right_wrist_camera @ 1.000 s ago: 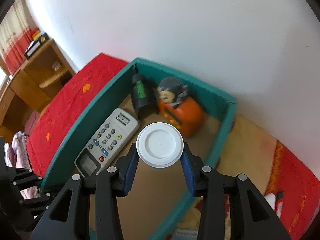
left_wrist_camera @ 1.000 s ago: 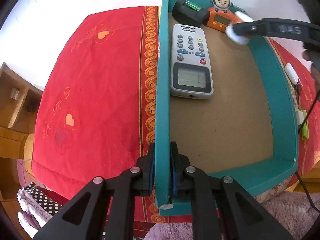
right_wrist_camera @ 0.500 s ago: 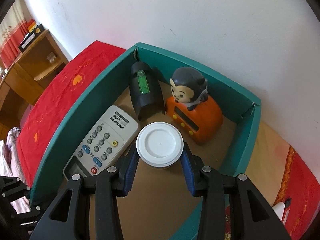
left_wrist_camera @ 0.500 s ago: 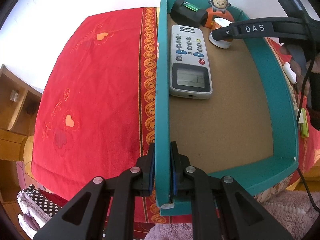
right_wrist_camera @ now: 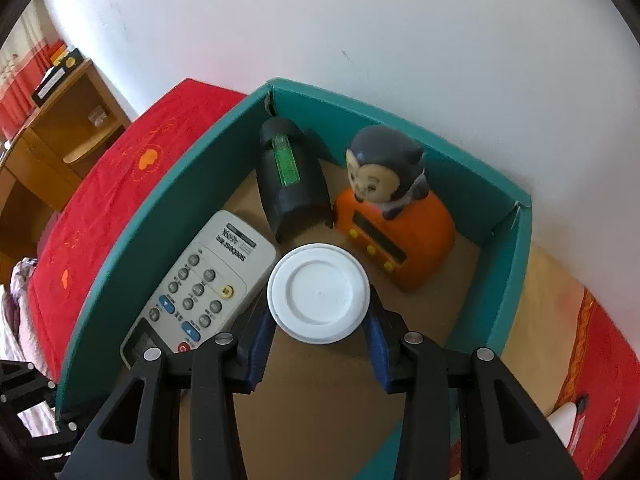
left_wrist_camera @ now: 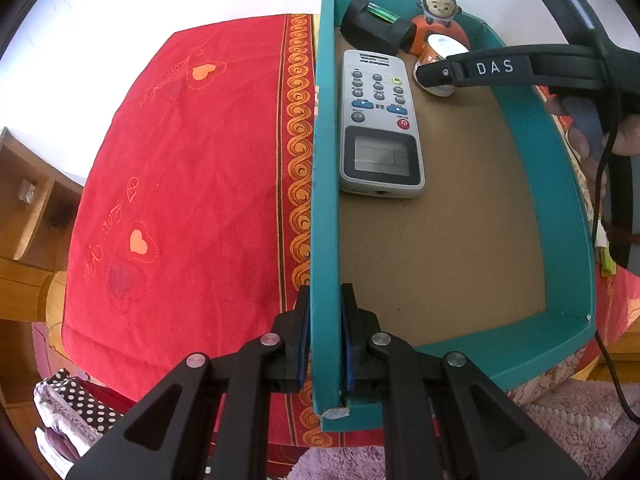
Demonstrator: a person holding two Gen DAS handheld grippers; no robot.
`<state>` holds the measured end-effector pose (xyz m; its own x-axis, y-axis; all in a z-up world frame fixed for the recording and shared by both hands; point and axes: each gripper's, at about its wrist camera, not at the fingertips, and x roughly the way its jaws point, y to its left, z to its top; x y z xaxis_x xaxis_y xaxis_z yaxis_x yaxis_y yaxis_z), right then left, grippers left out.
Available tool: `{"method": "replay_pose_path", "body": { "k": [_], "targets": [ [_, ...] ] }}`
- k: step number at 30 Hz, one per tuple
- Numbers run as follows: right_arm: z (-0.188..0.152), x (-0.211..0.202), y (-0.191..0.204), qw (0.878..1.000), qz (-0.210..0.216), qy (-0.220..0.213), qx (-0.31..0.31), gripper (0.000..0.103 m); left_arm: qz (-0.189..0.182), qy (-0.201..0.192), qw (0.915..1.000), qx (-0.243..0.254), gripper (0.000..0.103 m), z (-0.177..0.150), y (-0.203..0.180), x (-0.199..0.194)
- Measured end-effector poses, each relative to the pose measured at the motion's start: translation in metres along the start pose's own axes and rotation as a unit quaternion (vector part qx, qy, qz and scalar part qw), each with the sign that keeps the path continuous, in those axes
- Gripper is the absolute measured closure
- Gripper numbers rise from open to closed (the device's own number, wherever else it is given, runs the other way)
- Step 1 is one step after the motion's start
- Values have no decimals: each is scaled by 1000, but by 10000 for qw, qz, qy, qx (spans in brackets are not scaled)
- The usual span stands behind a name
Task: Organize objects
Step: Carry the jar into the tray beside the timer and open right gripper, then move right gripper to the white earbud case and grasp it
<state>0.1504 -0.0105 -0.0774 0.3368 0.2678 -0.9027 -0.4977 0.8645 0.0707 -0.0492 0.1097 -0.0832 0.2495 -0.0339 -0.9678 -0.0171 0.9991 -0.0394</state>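
Observation:
A teal box [left_wrist_camera: 560,184] lies on a red cloth. My left gripper [left_wrist_camera: 325,340] is shut on the box's left wall near its front corner. My right gripper [right_wrist_camera: 318,332] is shut on a small white-lidded jar [right_wrist_camera: 318,292], also seen in the left wrist view [left_wrist_camera: 442,46], which stands low on the box floor. In the box lie a grey remote [left_wrist_camera: 380,128], a black device with a green strip [right_wrist_camera: 290,180] and an orange monkey clock [right_wrist_camera: 394,216]. The jar stands between the remote and the clock.
The box [right_wrist_camera: 160,216] stands against a white wall. A wooden shelf unit [right_wrist_camera: 60,120] stands to the left of the bed. A white object [right_wrist_camera: 564,420] lies on the cloth right of the box. A pink rug [left_wrist_camera: 580,432] lies below.
My right gripper has carried the jar forward and down into the box, from above the far right wall to the floor beside the remote and clock. The left gripper has not moved.

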Motion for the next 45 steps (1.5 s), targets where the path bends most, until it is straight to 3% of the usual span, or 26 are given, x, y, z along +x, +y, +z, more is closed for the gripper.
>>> {"method": "replay_pose_path", "body": {
  "k": [5,11,18,30,45],
  "targets": [
    [-2,-8,1,9998,121,-108,110,52,-28,9,10000,-31,93,1,2,0],
    [-10,-43,-8,9975,480,-365,368,51,-51,12,10000,-36,93,1,5,0],
    [-43,-89,-32,9960,381,-632,513,51,-26,2,10000,-20,93,0,4,0],
    [-107,-114,-110,9909,-489,-419,1181,51,-4,1,10000,-5,93,0,1,-1],
    [-128,-74,-168,9848,-1019,115,1400,44,33,-11,10000,65,93,0,-5,-1]
  ]
}}
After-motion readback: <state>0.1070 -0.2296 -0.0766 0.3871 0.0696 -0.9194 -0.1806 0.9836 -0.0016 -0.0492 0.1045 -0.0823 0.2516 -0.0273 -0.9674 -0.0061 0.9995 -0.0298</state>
